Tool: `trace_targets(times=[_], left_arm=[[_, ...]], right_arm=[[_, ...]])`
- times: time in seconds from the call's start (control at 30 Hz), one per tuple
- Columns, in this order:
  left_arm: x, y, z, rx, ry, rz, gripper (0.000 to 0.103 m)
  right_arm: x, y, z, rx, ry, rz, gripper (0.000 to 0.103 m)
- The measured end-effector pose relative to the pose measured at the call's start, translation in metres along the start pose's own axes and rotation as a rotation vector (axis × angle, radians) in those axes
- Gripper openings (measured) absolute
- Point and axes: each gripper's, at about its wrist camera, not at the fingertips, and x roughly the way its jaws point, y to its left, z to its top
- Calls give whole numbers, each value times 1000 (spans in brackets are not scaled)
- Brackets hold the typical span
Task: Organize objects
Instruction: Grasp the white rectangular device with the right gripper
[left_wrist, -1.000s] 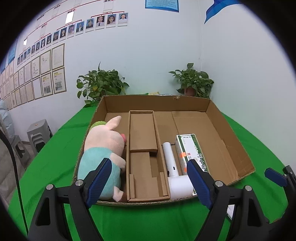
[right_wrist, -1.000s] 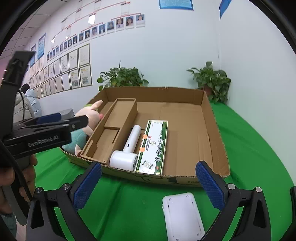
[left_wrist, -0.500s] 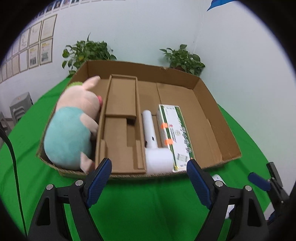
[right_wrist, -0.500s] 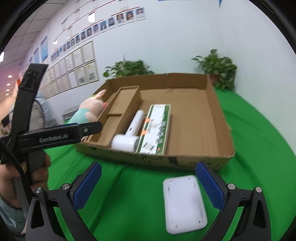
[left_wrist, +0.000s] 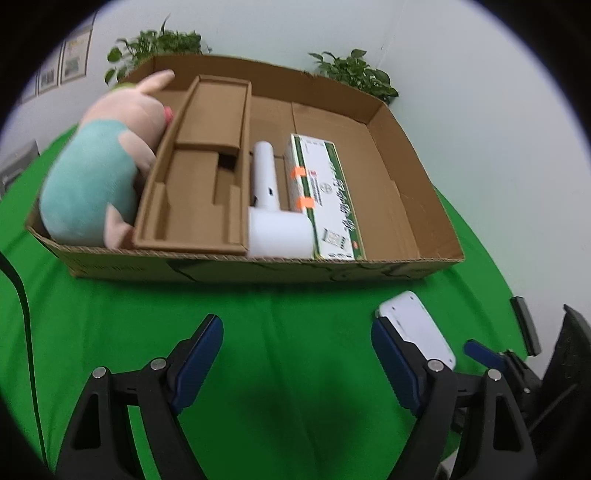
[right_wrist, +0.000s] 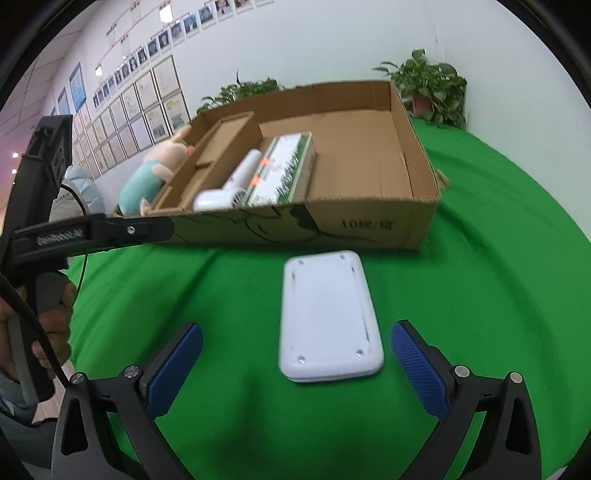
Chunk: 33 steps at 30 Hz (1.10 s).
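Setting: a desk (right_wrist: 498, 258) covered in bright green cloth, with white walls and two potted plants (right_wrist: 428, 85) at its far edge.
Cardboard box: a wide, shallow open box (right_wrist: 362, 225) lies on the desk, its near wall facing both cameras.
Box contents: at the far left a plush pig (left_wrist: 96, 177) in a teal top; beside it a brown cardboard insert (left_wrist: 199, 177); then a white hair dryer (left_wrist: 273, 218) lying flat; then a white and green carton (left_wrist: 325, 199) touching the dryer's right side. The right part of the box floor is bare.
White device: a flat white rounded-rectangle device (right_wrist: 328, 314) lies on the green cloth just in front of the box, outside it.
Right gripper: the right gripper (right_wrist: 295, 365) hovers low over the cloth with its blue pads spread wide; the near end of the white device lies between them, untouched by either pad.
Left gripper: the left gripper (left_wrist: 295, 358) is spread wide and holds nothing, with only green cloth between its pads; the white device sits just beyond its right pad.
Person: a hand (right_wrist: 40, 321) grips the left gripper's handle at the left edge of the right wrist view.
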Motion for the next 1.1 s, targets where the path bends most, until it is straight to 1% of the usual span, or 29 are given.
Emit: trace_targets(times=[0.07, 0.13, 0.17, 0.2, 0.27, 0.33, 0.37, 0.47, 0.53, 0.6, 0.67, 0.7, 0.77, 0.8, 0.87, 0.93, 0.97, 1.1], left_arm=[[7, -2, 0, -32, 33, -68, 82], [16, -4, 0, -49, 70, -107, 82], [19, -5, -1, -58, 85, -117, 81], [22, -7, -2, -67, 97, -129, 81], [25, -9, -1, -75, 107, -156, 81], [29, -11, 0, -70, 109, -174, 81], [29, -12, 1, -66, 111, -178, 81], [32, -12, 1, -66, 126, -208, 81], [33, -11, -2, -69, 149, -246, 81], [35, -11, -5, -75, 179, -291, 77], [37, -11, -10, -83, 207, -332, 76], [37, -11, -12, -90, 217, -347, 76], [40, -10, -16, -110, 238, -370, 76], [41, -9, -18, -121, 247, -383, 76], [44, -7, -20, -144, 253, -406, 72], [49, -7, -23, -166, 274, -435, 65], [51, -8, -24, -169, 282, -437, 64], [60, -12, -26, -164, 308, -417, 51]], right_arm=[[5, -2, 0, -24, 18, -5, 98], [11, -4, 2, -32, 36, -10, 98], [17, -7, 3, -29, 59, -18, 94], [23, -9, 4, -25, 82, -29, 86], [36, -10, 6, -42, 132, -58, 74], [45, -10, 6, -59, 160, -85, 70], [48, -9, 7, -66, 163, -96, 64], [50, 0, 8, -78, 179, -94, 64], [49, 7, 6, -66, 195, -75, 64], [44, 17, 4, -20, 212, -29, 64], [41, 29, 1, 3, 220, 32, 66], [41, 32, 0, 7, 219, 49, 76], [39, 38, 0, -1, 201, 58, 91], [37, 38, 0, -7, 187, 62, 92], [33, 38, 0, -25, 164, 90, 93], [28, 40, -2, -61, 150, 92, 97], [26, 41, -3, -84, 145, 86, 97], [24, 42, -5, -120, 142, 75, 97]])
